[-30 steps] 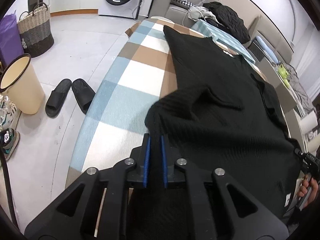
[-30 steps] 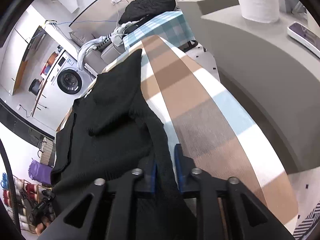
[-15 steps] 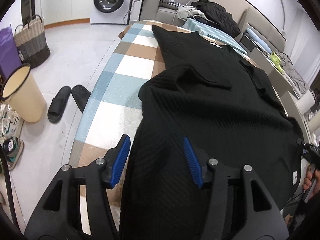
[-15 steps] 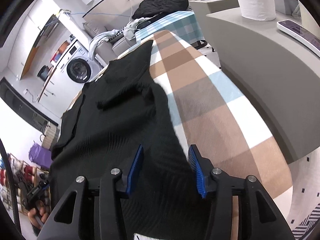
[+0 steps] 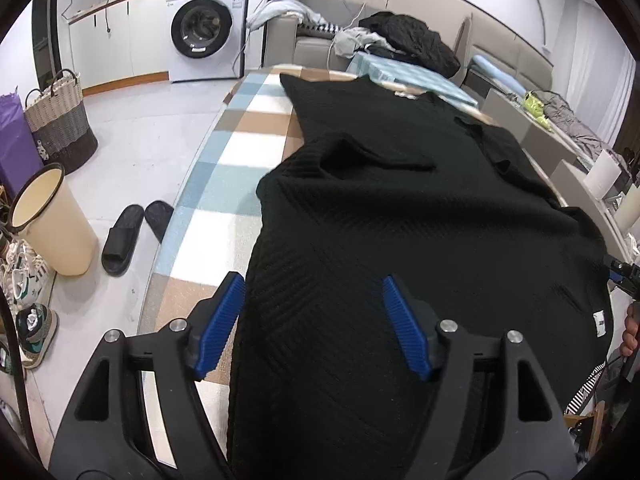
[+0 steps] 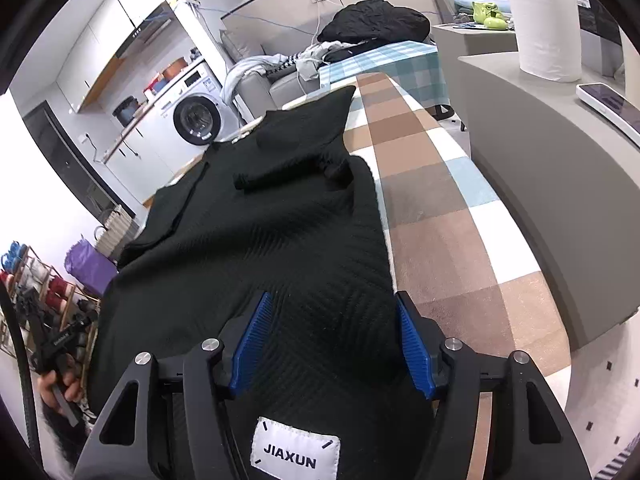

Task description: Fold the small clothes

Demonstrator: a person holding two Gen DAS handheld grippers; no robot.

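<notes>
At the left edge of the left wrist view, a cream waste bin [image 5: 52,224] stands on the pale floor beside a pair of black slippers [image 5: 134,236], with a woven laundry basket [image 5: 60,124] behind them and a white washing machine [image 5: 206,30] against the far wall. Next comes the long table under a checked cloth [image 5: 224,184] of blue, white and brown squares, and on it lies the black ribbed garment [image 5: 400,220], spread along the table with its near hem draped over the close end and one sleeve folded in across the body. The left gripper [image 5: 314,322] hangs over the garment's left hem, its blue-padded jaws apart and opening, the fabric lying loose between them with neither pad pressing on it. At the far right of that view, fingers of the person's right hand [image 5: 632,334] show at the frame's edge. In the right wrist view, the person's left hand [image 6: 60,386] appears low at the left, closed around a black handle, with a shoe rack [image 6: 36,280] behind it. The garment fills the middle of the frame, a white label reading JIAXUN [image 6: 294,454] showing at its near hem. The right gripper [image 6: 332,342] straddles the garment's right edge, its jaws also apart and opening, with cloth between them but not clamped. To the right, bare checked cloth runs beside a grey counter [image 6: 560,200] carrying a white paper roll [image 6: 546,28].
</notes>
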